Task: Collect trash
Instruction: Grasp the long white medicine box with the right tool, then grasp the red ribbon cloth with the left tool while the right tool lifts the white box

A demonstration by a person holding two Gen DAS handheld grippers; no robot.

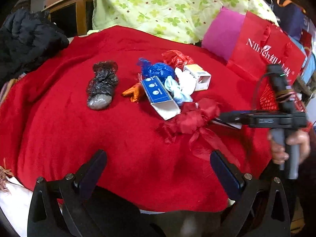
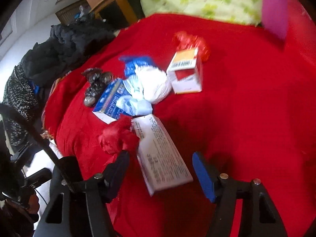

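Observation:
Trash lies on a red blanket (image 1: 59, 118): a black crumpled bag (image 1: 101, 86), a blue box (image 1: 160, 96), a blue net (image 1: 158, 70), an orange wrapper (image 1: 133, 92), white and pale-blue tissues (image 1: 182, 85), a small orange-white carton (image 1: 199, 77) and a crumpled red bag (image 1: 192, 119). My left gripper (image 1: 158, 169) is open and empty, short of the pile. My right gripper (image 2: 160, 169) is open around a flat white box (image 2: 162, 156), its fingers apart from it. The red bag (image 2: 116, 138) lies by the left finger. The right gripper also shows from the side in the left wrist view (image 1: 223, 118).
A red paper gift bag (image 1: 262, 49) and a magenta sheet (image 1: 223, 35) stand at the back right. A green clover quilt (image 1: 167, 6) lies behind. A black jacket (image 1: 27, 39) is heaped at the left beside a wooden chair (image 1: 67, 6).

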